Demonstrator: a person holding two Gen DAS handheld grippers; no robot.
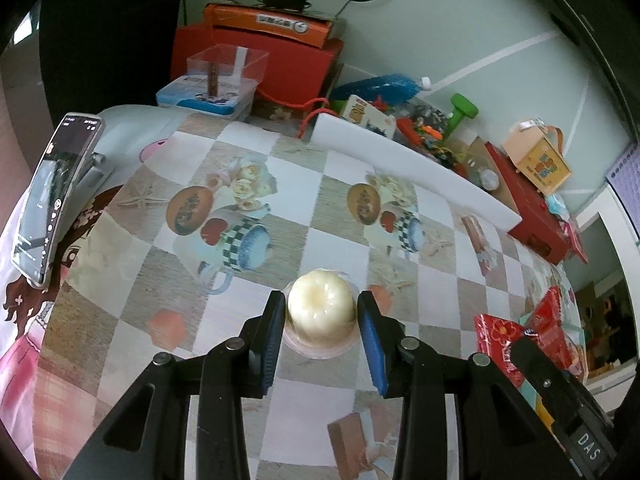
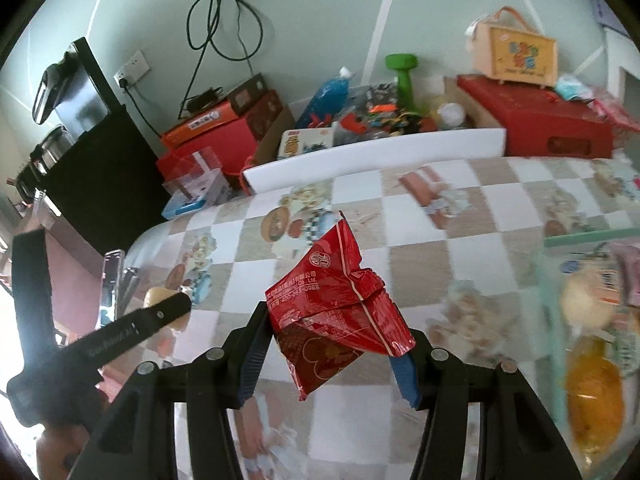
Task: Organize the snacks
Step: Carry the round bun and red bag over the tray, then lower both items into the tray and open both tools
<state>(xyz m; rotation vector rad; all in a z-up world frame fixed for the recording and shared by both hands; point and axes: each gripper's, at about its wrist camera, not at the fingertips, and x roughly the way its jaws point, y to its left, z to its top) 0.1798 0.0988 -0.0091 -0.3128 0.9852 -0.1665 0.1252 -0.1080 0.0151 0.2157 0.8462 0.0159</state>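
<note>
L gripper [image 1: 321, 307] fingers straddle white jelly cup [image 1: 321, 312] on checkered tablecloth [image 1: 160, 272], pads just beside it, contact unclear. R gripper [image 2: 332, 320] clamps red snack packet [image 2: 340, 304], print "400-695-0988", held above cloth; bin [image 2: 592, 240] of snacks at right edge.

The left tongs [image 1: 322, 308] reach up from the bottom centre of the left wrist view, their blue-padded fingers [image 1: 370, 336] spread apart on either side of a pale domed snack [image 1: 320, 308], close beside it. The right tongs [image 2: 332, 340] rise from the bottom centre of the right wrist view, closed on a crumpled red snack packet [image 2: 340, 308] held clear of the desk [image 2: 460, 264].
</note>
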